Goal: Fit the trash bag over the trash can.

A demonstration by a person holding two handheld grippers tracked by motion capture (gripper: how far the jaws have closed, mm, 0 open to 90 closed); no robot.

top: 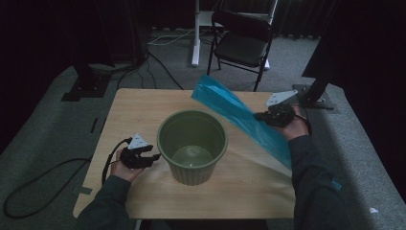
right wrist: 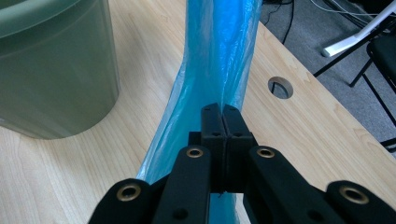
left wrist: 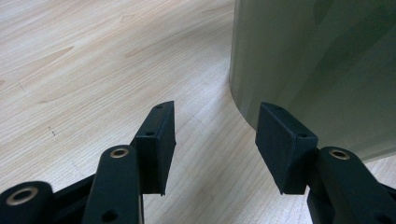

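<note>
Right gripper is clamped flat on a blue plastic bin bag, its jaws pressed together with the film pinched between them, and holds the bag lifted off the wooden surface. The bag stretches as a long band from far-centre toward the person's right side, its long axis running diagonally just to the right of the green waste bin, whose open mouth faces up at the middle of the surface. The bin lies to the left of the held bag, near but apart from it, so the lining move likely turns on carrying the bag leftward over that rim. Left gripper rests low beside the bin's left wall, jaws apart and holding nothing, the nearer one for steadying the bin. A round cable hole is cut in the surface beyond the bag. Grey carpet, trailing cables and a black folding chair fill the dim room behind.
</note>
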